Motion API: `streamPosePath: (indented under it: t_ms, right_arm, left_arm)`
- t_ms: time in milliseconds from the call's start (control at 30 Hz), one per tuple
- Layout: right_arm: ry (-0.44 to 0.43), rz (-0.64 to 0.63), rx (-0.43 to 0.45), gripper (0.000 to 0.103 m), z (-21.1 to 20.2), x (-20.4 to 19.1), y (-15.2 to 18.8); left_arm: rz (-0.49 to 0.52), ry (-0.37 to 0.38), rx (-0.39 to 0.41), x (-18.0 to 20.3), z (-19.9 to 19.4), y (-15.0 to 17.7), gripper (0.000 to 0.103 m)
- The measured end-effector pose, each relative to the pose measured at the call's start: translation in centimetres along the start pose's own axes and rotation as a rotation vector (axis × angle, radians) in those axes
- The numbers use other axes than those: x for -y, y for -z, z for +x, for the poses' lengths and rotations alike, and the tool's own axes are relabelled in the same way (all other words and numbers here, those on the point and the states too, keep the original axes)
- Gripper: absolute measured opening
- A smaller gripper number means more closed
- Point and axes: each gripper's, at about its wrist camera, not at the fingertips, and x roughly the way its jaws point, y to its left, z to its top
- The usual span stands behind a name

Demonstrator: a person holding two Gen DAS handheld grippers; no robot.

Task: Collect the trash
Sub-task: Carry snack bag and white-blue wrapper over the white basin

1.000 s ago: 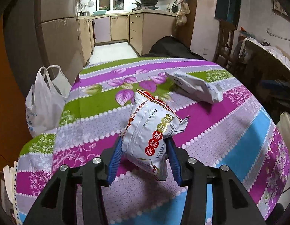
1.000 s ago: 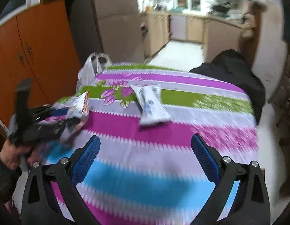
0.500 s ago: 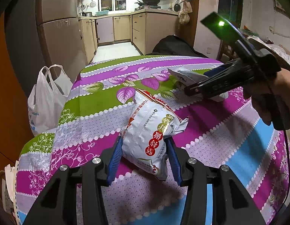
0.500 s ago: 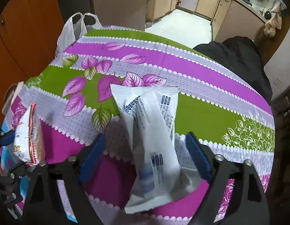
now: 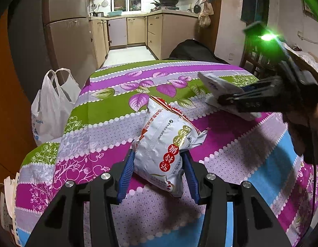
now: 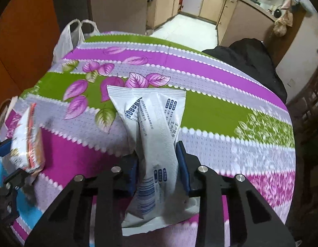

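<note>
Clamping items: left tongs (image 5: 157, 171) squeezed on the red-and-white snack bag (image 5: 165, 144), held as before just over the desk (image 5: 101, 111); right tongs (image 6: 157, 164), spread wide a second ago, now pinched on the white wrapper (image 6: 152, 127). Wrapper apparently still resting on the cloth. Both pieces secured; white plastic bag (image 5: 49, 107) hangs beside the desk, likely destination.

My left claw (image 5: 157, 170) grips a snack bag (image 5: 166, 144) at lower centre, over the table (image 5: 101, 113). My right claw (image 6: 159, 164) pinches a wrapper (image 6: 152, 127) mid-frame. A plastic bag (image 5: 49, 107) hangs left of the table.
</note>
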Motion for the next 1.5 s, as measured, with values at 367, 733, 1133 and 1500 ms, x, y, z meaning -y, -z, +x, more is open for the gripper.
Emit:
streamPosePath:
  t_ms: [367, 733, 1133, 1500]
  right_arm:
    - [-0.011, 0.107, 0.232, 0.031, -9.6, -0.4, 6.6]
    - [0.041, 0.243, 0.43, 0.031, -18.0, 0.2, 13.4]
    - [0.121, 0.287, 0.504, 0.031, -23.9, 3.5, 17.9]
    - [0.019, 0.385, 0.538, 0.031, -26.7, 7.6, 20.8]
  left_arm:
    - [-0.069, 0.008, 0.08, -0.6, -2.8, 1.1, 0.048]
    - [-0.121, 0.056, 0.207, 2.1, -9.9, 2.4, 0.048]
    - [-0.044, 0.167, 0.285, 11.6, -15.3, -0.2, 0.048]
    - [0.03, 0.226, 0.309, 18.9, -17.7, -1.7, 0.048]
